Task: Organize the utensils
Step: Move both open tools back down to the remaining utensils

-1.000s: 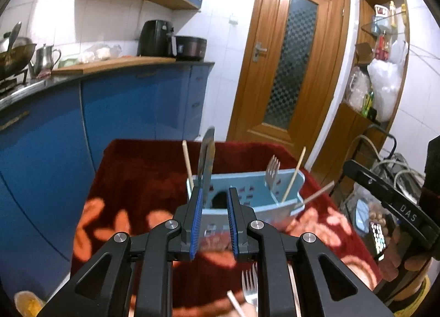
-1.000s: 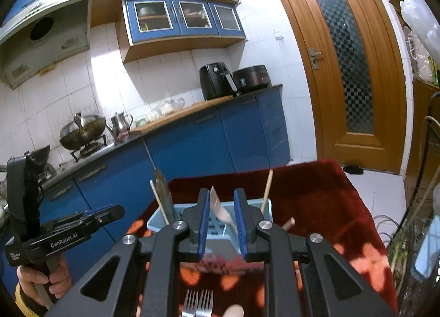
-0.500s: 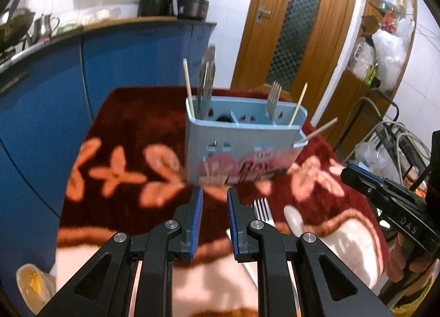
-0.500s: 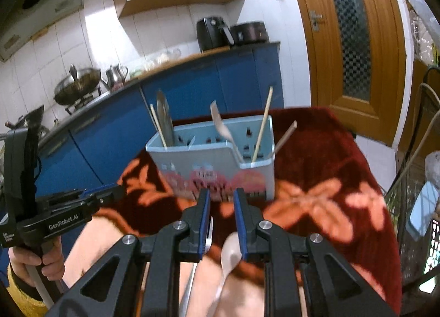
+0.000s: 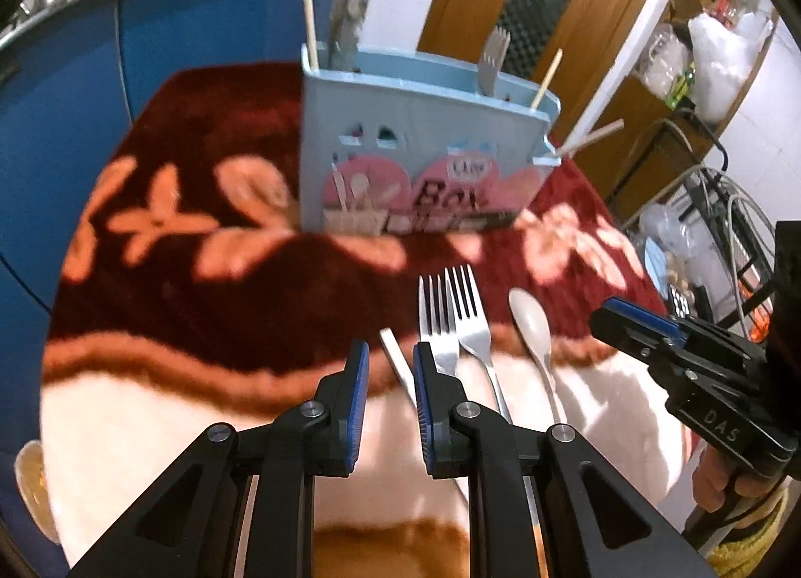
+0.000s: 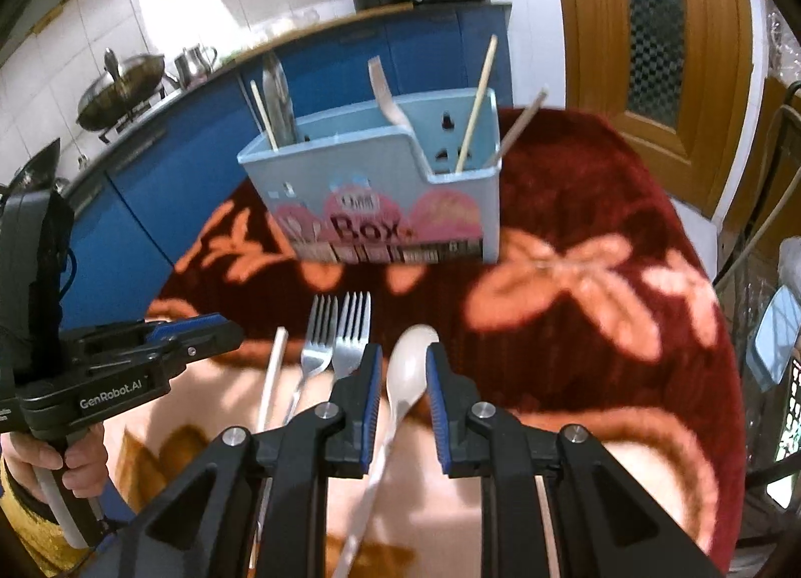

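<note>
A light blue utensil box [image 5: 420, 147] [image 6: 380, 187] stands on the red floral cloth and holds chopsticks, a fork and a dark utensil. In front of it lie a white chopstick [image 5: 398, 367] [image 6: 273, 377], two forks [image 5: 463, 312] [image 6: 340, 332] and a pale spoon [image 5: 533, 327] [image 6: 408, 377]. My left gripper [image 5: 390, 357] is open and empty, its jaws on either side of the chopstick's far end. My right gripper [image 6: 403, 362] is open and empty, its jaws on either side of the spoon's bowl.
The table's red and cream cloth [image 5: 200, 277] ends close on all sides. Blue kitchen cabinets [image 5: 150, 27] stand behind and to the left. A wooden door [image 6: 651, 27] and cluttered shelves [image 5: 701, 52] are on the right.
Both grippers have drawn back from the box and dropped down toward the loose utensils. The dark utensil and the fork that were between the jaws now stand in the box.
</note>
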Action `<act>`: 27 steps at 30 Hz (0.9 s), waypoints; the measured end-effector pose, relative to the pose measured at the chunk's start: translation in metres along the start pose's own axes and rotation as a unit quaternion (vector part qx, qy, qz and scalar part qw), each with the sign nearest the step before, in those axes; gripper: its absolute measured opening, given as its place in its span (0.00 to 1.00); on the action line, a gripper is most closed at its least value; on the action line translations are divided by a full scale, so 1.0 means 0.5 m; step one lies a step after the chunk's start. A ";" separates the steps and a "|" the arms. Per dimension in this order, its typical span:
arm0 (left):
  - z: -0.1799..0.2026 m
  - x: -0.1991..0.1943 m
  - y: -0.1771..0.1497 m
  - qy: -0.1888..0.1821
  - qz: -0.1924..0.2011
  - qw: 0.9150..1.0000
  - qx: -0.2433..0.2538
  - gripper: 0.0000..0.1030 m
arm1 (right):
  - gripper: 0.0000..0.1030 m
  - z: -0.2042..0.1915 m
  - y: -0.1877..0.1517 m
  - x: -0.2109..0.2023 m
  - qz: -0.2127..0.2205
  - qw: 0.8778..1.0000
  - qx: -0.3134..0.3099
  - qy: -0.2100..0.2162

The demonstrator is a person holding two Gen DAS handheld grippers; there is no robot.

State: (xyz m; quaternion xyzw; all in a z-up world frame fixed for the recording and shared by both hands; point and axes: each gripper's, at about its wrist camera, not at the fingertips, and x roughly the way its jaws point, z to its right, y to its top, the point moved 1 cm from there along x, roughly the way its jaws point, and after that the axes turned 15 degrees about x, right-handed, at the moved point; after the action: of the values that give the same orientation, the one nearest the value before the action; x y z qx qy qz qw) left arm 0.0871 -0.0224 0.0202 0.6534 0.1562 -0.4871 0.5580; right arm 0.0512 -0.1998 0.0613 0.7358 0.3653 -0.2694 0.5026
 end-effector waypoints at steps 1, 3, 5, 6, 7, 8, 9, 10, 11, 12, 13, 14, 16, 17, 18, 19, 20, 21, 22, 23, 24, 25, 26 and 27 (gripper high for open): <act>0.002 0.006 -0.002 -0.003 -0.006 1.000 0.000 0.17 | 0.20 0.003 -0.002 0.006 -0.010 1.000 0.002 -0.001; 0.006 0.016 -0.006 -0.009 -0.019 1.000 -0.001 0.17 | 0.20 0.006 -0.007 0.017 -0.029 1.000 0.004 -0.001; 0.008 0.023 -0.007 -0.014 -0.027 1.000 -0.001 0.17 | 0.20 0.009 -0.011 0.026 -0.046 0.999 0.006 -0.002; 0.010 0.026 -0.007 -0.016 -0.031 0.999 -0.001 0.17 | 0.20 0.010 -0.013 0.030 -0.054 0.999 0.006 -0.002; 0.011 0.029 -0.008 -0.018 -0.035 0.999 -0.001 0.17 | 0.20 0.010 -0.015 0.033 -0.059 0.998 0.006 -0.004; 0.013 0.033 -0.008 -0.020 -0.040 0.999 0.000 0.17 | 0.20 0.011 -0.016 0.036 -0.065 0.998 0.006 -0.004; 0.013 0.035 -0.009 -0.020 -0.045 0.999 0.002 0.17 | 0.20 0.013 -0.017 0.040 -0.072 0.997 0.007 -0.003; 0.013 0.040 -0.010 -0.022 -0.053 0.998 0.003 0.17 | 0.20 0.013 -0.018 0.043 -0.077 0.997 0.008 -0.003; 0.014 0.045 -0.011 -0.025 -0.060 0.998 0.002 0.17 | 0.20 0.014 -0.018 0.048 -0.085 0.996 0.010 -0.004; 0.014 0.051 -0.013 -0.029 -0.068 0.997 0.000 0.17 | 0.20 0.016 -0.019 0.051 -0.091 0.996 0.011 -0.004; 0.013 0.055 -0.015 -0.034 -0.073 0.997 -0.002 0.17 | 0.20 0.017 -0.020 0.055 -0.099 0.995 0.013 -0.003; 0.013 0.057 -0.015 -0.038 -0.075 0.996 -0.004 0.17 | 0.20 0.019 -0.022 0.059 -0.104 0.994 0.014 -0.003; 0.015 0.057 -0.015 -0.041 -0.078 0.996 -0.004 0.17 | 0.20 0.021 -0.025 0.064 -0.118 0.993 0.018 -0.001; 0.016 0.057 -0.015 -0.044 -0.080 0.996 -0.004 0.17 | 0.20 0.021 -0.026 0.066 -0.123 0.992 0.018 -0.001; 0.017 0.057 -0.016 -0.047 -0.084 0.995 -0.005 0.17 | 0.20 0.022 -0.028 0.067 -0.128 0.992 0.018 -0.001; 0.017 0.056 -0.018 -0.050 -0.086 0.995 -0.006 0.17 | 0.20 0.022 -0.029 0.067 -0.132 0.991 0.016 -0.002; 0.017 0.056 -0.019 -0.053 -0.089 0.995 -0.006 0.17 | 0.20 0.021 -0.030 0.068 -0.134 0.991 0.015 -0.003; 0.019 0.056 -0.021 -0.058 -0.092 0.994 -0.007 0.17 | 0.20 0.021 -0.031 0.069 -0.138 0.990 0.014 -0.004; 0.019 0.055 -0.023 -0.060 -0.094 0.994 -0.007 0.17 | 0.20 0.019 -0.031 0.069 -0.141 0.990 0.012 -0.004; 0.021 0.056 -0.025 -0.063 -0.097 0.993 -0.006 0.17 | 0.20 0.019 -0.030 0.070 -0.143 0.990 0.011 -0.005; 0.024 0.056 -0.026 -0.065 -0.099 0.993 -0.005 0.17 | 0.20 0.018 -0.030 0.070 -0.145 0.989 0.010 -0.006; 0.026 0.058 -0.026 -0.068 -0.101 0.993 -0.005 0.17 | 0.20 0.017 -0.029 0.072 -0.146 0.989 0.009 -0.007; 0.029 0.059 -0.027 -0.070 -0.102 0.992 -0.004 0.17 | 0.20 0.015 -0.030 0.074 -0.148 0.989 0.007 -0.008; 0.032 0.060 -0.027 -0.072 -0.104 0.992 -0.003 0.17 | 0.20 0.014 -0.030 0.075 -0.149 0.989 0.006 -0.009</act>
State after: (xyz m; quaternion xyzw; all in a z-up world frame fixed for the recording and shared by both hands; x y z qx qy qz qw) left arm 0.0839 -0.0423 -0.0102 0.5955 0.1841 -0.5873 0.5163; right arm 0.0611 -0.1930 0.0222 0.6737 0.4650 -0.3502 0.4553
